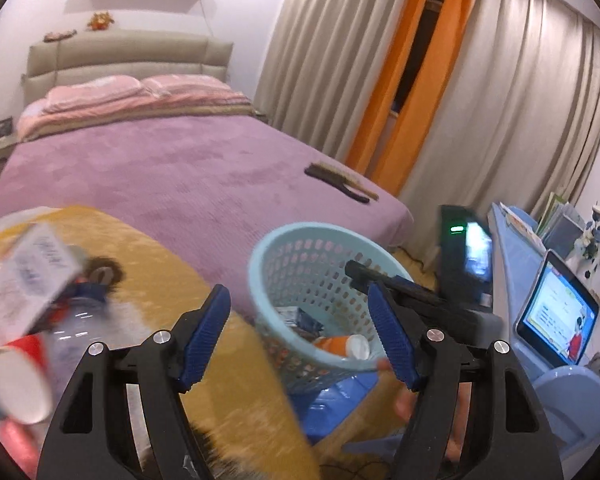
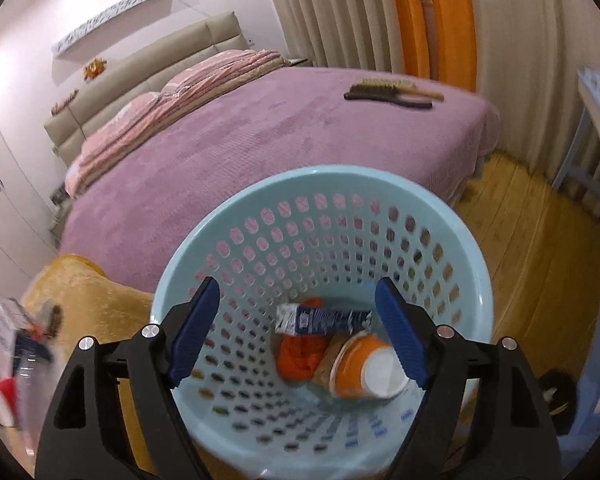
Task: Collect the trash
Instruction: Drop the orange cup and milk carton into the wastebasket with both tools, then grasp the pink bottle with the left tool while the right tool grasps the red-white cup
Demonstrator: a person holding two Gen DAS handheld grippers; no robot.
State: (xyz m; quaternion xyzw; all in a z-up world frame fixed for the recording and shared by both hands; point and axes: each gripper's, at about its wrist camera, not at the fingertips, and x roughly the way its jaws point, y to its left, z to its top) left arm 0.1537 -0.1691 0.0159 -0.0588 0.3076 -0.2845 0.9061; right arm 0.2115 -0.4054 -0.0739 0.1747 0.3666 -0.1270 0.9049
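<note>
item: pale blue basket [image 2: 324, 200], beside the bed, holding an orange cup [image 2: 364, 364] and a blue wrapper [image 2: 324, 318]. right gripper [image 2: 296, 336] above it, jaws apart, empty. left gripper [image 1: 300, 344] jaws apart, empty. remaining trash [image 1: 32, 292] lies on the yellow cloth [image 1: 148, 248]; risk: a hasty reach knocks the light basket over.

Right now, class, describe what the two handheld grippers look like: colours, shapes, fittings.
The left gripper and right gripper match: black angular plastic frames with triangular cut-outs, round silver bolts at the joints, and two long fingers faced with ribbed blue pads. No cables or markings show.
</note>
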